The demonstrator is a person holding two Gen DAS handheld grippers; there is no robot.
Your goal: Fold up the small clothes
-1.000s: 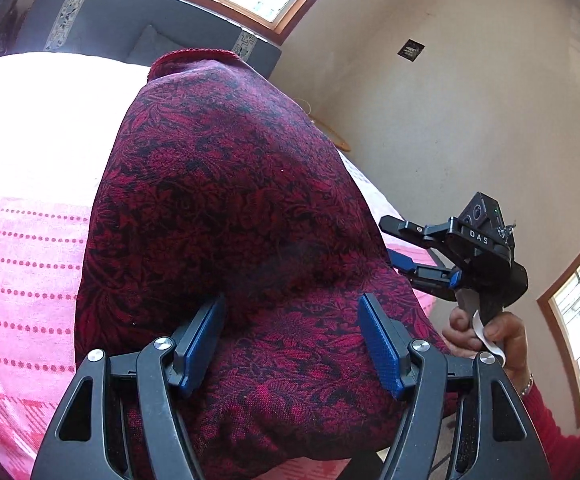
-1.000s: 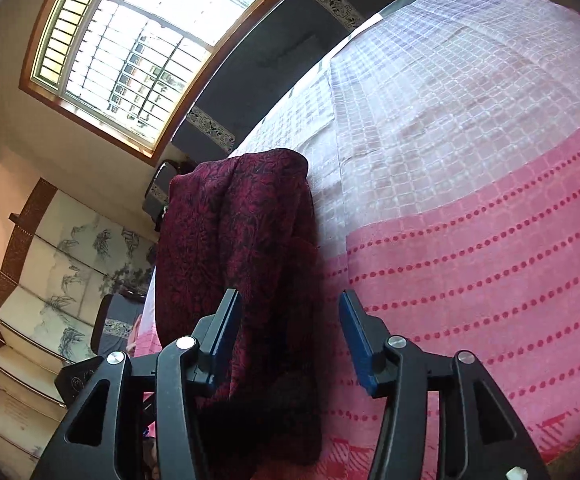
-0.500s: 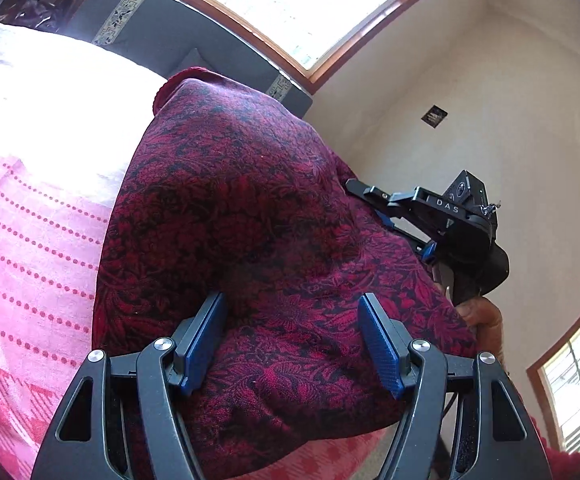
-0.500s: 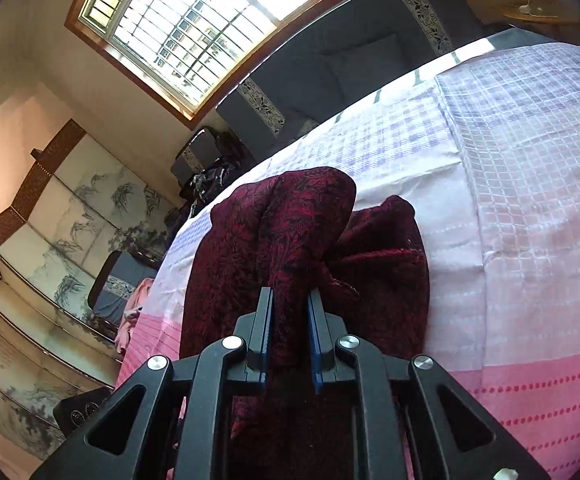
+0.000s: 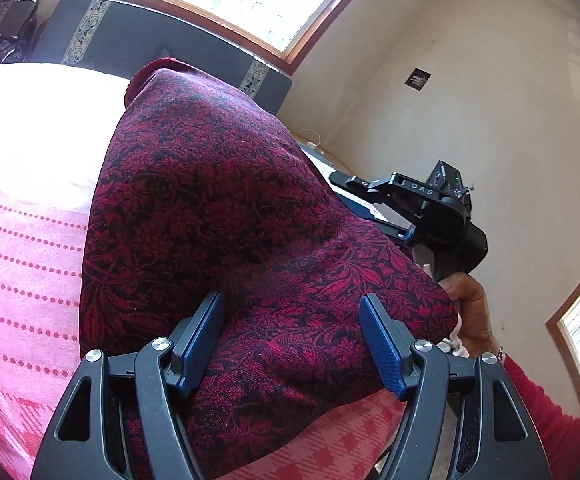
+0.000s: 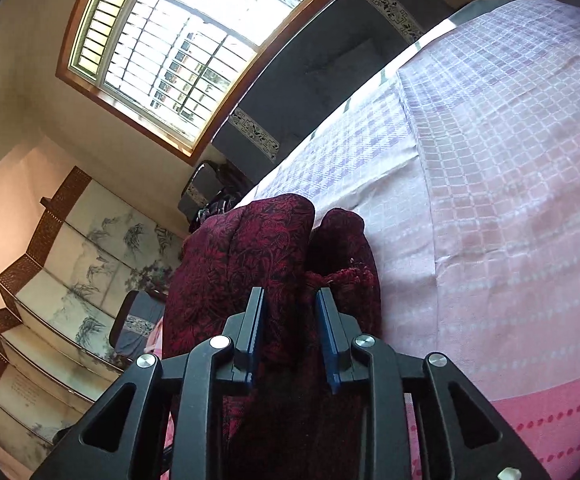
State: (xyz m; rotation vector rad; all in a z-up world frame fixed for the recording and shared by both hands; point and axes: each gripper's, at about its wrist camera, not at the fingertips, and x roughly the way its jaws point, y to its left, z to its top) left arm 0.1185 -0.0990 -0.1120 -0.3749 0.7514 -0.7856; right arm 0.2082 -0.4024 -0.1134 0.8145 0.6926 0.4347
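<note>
The dark red patterned garment (image 5: 250, 248) filled the centre of the left wrist frame, lying on the pink and white bedspread (image 5: 22, 248) and running from the upper middle down between the left gripper (image 5: 292, 336) at the bottom edge. Its blue pads (image 5: 382, 344) stood wide apart with cloth bulging between them; whether they pressed on it could not be told. At the right of that frame, a hand (image 5: 470, 308) held the right gripper (image 5: 354, 200) against the garment's far edge. In the right wrist frame, the right gripper (image 6: 290, 316) sat at lower centre, its jaws narrow and opening, a bunched fold of the garment (image 6: 250, 256) between them.
</note>
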